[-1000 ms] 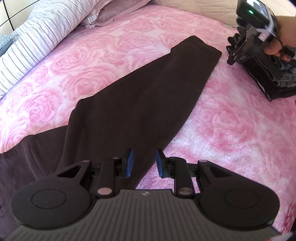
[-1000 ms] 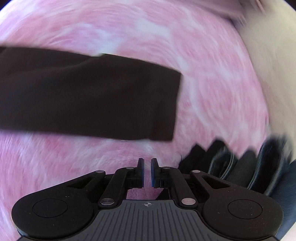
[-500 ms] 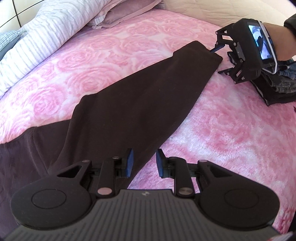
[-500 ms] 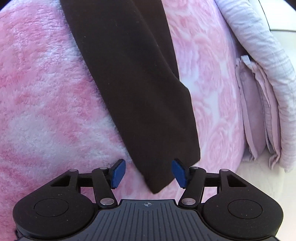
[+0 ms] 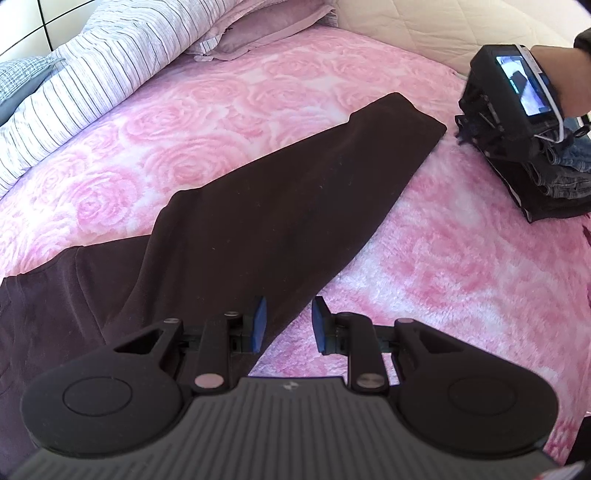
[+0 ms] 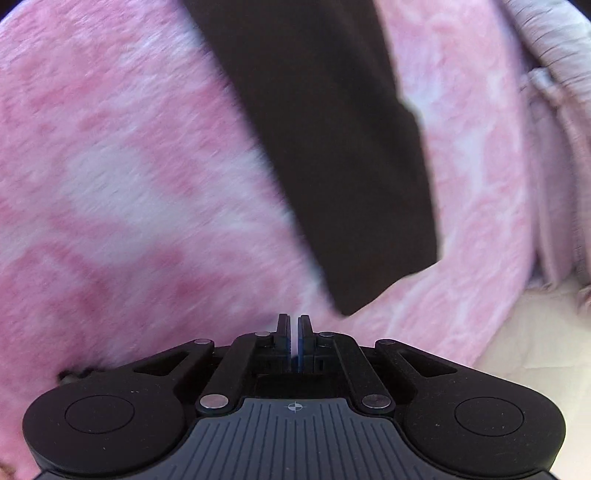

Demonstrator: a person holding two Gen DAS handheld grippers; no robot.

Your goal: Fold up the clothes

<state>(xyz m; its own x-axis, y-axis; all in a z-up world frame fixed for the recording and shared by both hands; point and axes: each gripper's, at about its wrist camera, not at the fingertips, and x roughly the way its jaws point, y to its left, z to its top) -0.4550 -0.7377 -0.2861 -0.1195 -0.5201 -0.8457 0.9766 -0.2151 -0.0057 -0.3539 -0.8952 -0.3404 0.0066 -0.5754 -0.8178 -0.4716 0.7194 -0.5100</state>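
A dark brown pair of trousers (image 5: 266, 206) lies flat on the pink rose-patterned blanket (image 5: 443, 266), one leg stretching to the far right. My left gripper (image 5: 288, 325) is open and empty, hovering over the leg's near edge. My right gripper (image 6: 294, 338) is shut and empty, just off the leg's hem end (image 6: 362, 221), not touching it. In the left wrist view the right gripper's body (image 5: 502, 99) sits to the right of the hem, the fingertips hidden.
A stack of folded dark clothes and jeans (image 5: 554, 177) lies at the far right. Striped and mauve pillows (image 5: 110, 74) lie at the back left. A cream quilted headboard (image 5: 443, 26) stands behind the bed.
My right gripper went from open around the hem corner to shut, and it has pulled back off the cloth to the left. The left gripper has stayed put.
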